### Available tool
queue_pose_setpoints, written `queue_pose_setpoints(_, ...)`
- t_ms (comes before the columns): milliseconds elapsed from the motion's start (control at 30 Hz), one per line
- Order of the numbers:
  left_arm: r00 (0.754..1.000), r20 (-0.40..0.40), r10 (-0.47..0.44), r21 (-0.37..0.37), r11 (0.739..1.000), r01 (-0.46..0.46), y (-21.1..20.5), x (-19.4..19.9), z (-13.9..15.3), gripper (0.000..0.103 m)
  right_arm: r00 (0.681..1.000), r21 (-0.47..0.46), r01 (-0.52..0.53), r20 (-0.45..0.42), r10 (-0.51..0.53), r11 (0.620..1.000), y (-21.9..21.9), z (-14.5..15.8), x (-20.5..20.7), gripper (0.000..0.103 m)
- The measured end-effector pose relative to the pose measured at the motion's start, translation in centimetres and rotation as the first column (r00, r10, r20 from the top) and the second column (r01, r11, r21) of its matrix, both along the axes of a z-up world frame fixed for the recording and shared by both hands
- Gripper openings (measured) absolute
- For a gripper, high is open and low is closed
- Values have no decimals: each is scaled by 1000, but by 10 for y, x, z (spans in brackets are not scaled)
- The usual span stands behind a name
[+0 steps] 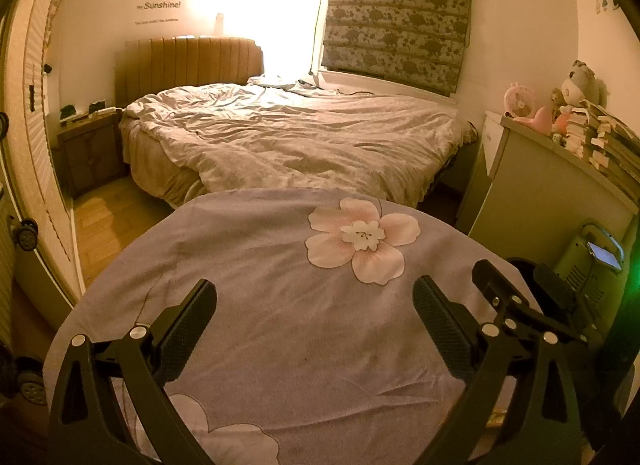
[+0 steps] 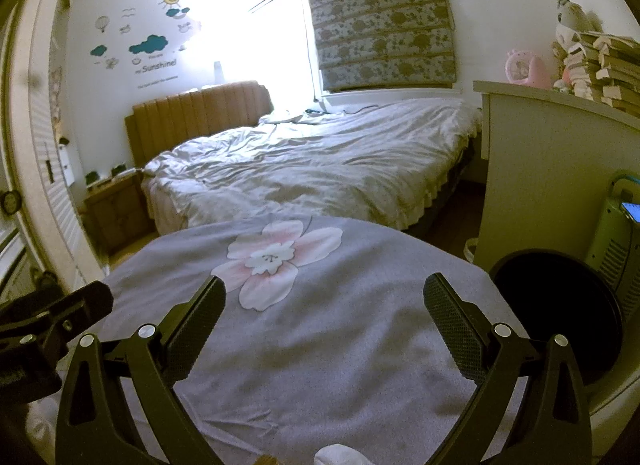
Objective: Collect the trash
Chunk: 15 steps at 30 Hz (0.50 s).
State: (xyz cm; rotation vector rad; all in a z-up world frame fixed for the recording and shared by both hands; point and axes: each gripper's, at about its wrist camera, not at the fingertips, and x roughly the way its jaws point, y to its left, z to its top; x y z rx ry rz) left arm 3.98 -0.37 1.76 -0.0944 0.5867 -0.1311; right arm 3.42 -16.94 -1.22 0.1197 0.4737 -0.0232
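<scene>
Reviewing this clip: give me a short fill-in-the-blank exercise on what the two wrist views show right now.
1. Both the left gripper and the right gripper have their jaws ____.
2. The purple cloth below the grippers bears a large printed pink ____.
3. On the white cabinet at the right, beside the pink fan, stands a stack of ____.
4. The bed behind the cloth is covered by a ____ duvet.

Missing words: open; flower; books; rumpled
</scene>
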Motion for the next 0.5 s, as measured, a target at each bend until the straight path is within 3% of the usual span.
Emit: queue_pose_setpoints(500,1000,1,-7,4,1000,7,2,0,-3,97,1000,1,-1,-1,1,1000,-2,1,1,98)
